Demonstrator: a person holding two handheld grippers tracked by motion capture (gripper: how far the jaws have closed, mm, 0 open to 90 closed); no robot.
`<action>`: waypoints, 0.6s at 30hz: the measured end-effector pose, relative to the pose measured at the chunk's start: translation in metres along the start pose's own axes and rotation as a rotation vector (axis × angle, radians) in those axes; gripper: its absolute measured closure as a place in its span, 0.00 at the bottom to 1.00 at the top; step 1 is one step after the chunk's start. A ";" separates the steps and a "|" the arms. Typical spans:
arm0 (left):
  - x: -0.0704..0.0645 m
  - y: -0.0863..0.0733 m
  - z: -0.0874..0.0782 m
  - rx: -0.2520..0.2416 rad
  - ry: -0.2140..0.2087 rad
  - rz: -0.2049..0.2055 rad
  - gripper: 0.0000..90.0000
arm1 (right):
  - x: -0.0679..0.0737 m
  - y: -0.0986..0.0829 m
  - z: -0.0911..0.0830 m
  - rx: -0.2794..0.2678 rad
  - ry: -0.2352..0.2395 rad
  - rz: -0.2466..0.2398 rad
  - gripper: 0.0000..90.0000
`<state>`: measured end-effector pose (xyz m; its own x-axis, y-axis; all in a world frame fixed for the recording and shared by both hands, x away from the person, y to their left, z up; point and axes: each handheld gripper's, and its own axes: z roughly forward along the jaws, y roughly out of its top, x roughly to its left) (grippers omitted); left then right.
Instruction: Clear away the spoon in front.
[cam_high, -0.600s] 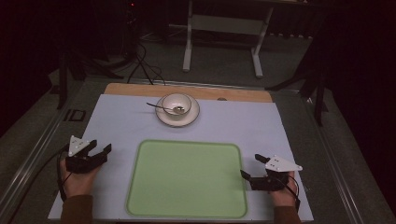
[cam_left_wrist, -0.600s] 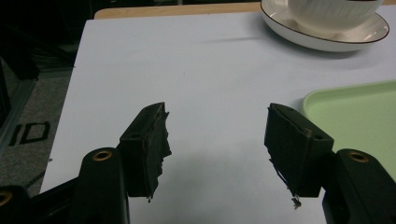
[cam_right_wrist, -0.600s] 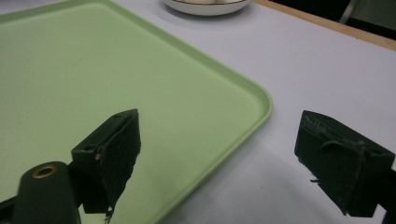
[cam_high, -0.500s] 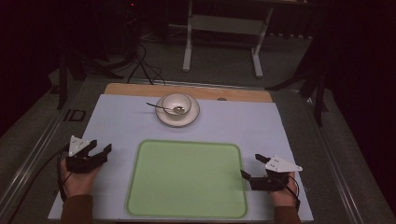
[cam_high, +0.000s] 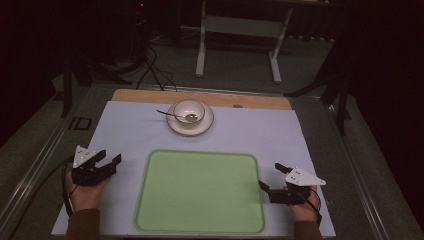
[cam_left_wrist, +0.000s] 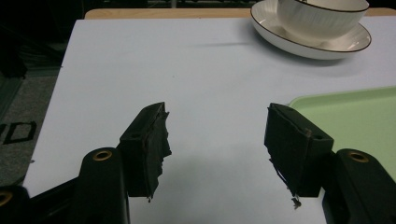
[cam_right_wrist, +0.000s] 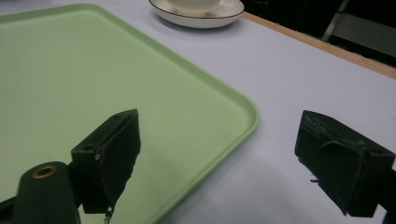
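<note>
- while both hands rested on the near part of the white table (cam_high: 125, 135), i held the left gripper (cam_high: 111, 160) just left of the green tray (cam_high: 200, 192) and the right gripper (cam_high: 268, 177) just beside the tray's right edge.
- i saw the left gripper's jaws spread wide in the left gripper view, with nothing but bare table between them; the tray's corner (cam_left_wrist: 355, 112) lay off to their right.
- i saw the right gripper's jaws spread as well in the right gripper view, with nothing pinched; one jaw hung over the tray's rim (cam_right_wrist: 224, 130) and the other over the table beyond it.
- the bowl (cam_high: 189, 111) sat on its saucer (cam_high: 190, 125) at the far middle of the table, well apart from both grippers, with a spoon (cam_high: 172, 115) resting in it, handle pointing left.
- the tray was empty, lying near and centred between my hands.
- i judged this to be the very start: nothing was grasped and the reach had not begun.
- i reckoned the likely job was getting the bowl and saucer onto the tray.
- the next move, as i judged it, called for carrying a gripper forward to the saucer's rim and closing on it level, so the bowl and spoon would not slide.
</note>
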<state>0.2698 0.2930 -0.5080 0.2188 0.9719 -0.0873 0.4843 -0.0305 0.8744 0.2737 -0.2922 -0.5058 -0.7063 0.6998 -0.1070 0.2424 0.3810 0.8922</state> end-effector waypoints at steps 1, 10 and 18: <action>0.000 0.000 0.000 0.000 0.000 0.000 0.44 | 0.000 0.000 0.000 0.000 0.001 0.000 0.15; -0.002 0.007 0.002 -0.012 -0.030 -0.012 0.44 | 0.000 0.000 0.000 0.007 -0.011 -0.011 0.16; -0.005 0.018 -0.001 -0.024 -0.043 -0.005 0.44 | 0.000 0.000 -0.002 0.000 -0.013 -0.005 0.16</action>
<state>0.2763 0.2881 -0.4912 0.2523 0.9612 -0.1118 0.4648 -0.0191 0.8852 0.2724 -0.2933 -0.5052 -0.6984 0.7061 -0.1169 0.2390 0.3841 0.8918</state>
